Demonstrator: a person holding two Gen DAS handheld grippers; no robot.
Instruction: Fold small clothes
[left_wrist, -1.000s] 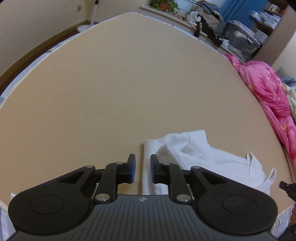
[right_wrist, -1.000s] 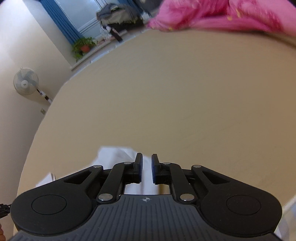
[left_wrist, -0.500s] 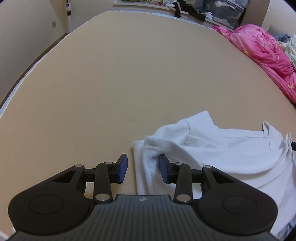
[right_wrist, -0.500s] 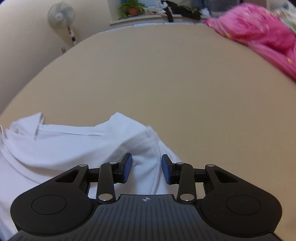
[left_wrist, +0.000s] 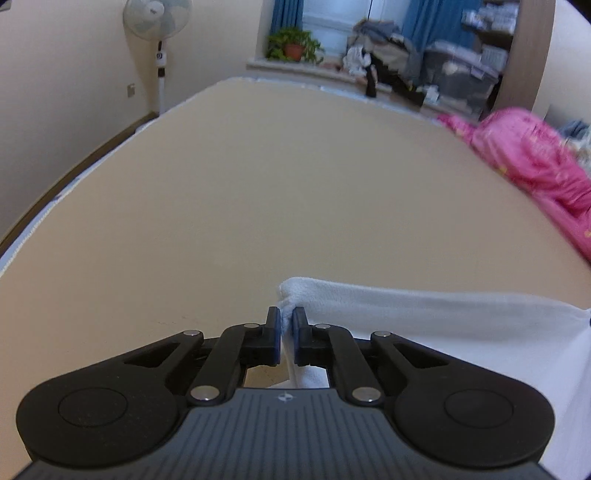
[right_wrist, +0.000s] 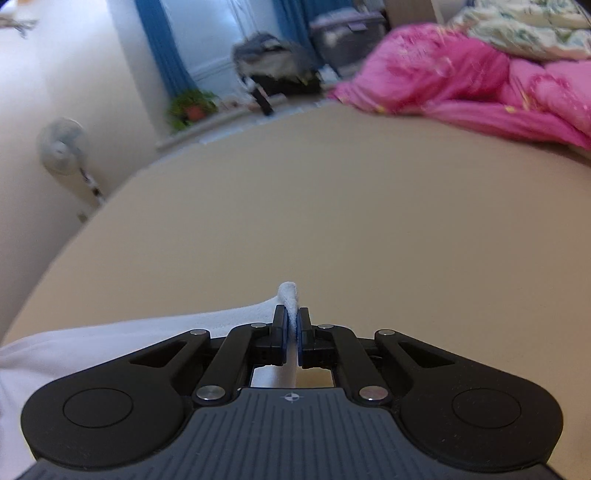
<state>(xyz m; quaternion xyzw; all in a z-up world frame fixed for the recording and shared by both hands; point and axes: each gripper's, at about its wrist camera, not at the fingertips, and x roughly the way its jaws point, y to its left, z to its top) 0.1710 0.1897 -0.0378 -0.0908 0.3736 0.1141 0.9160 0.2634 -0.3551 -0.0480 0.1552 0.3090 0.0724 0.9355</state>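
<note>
Now left gripper (left_wrist: 287, 320) and right gripper (right_wrist: 292, 320) each pinch the white garment's (left_wrist: 424, 317) edge

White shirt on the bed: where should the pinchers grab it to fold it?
Grip the white shirt at its two thick ribbed corners, one per gripper, coming in low from the near edge. The left gripper and right gripper each already pinch a corner, so the cloth stretches straight between them above the bed.

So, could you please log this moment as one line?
left tool: shut on white garment | right tool: shut on white garment | surface: tan bed
</note>
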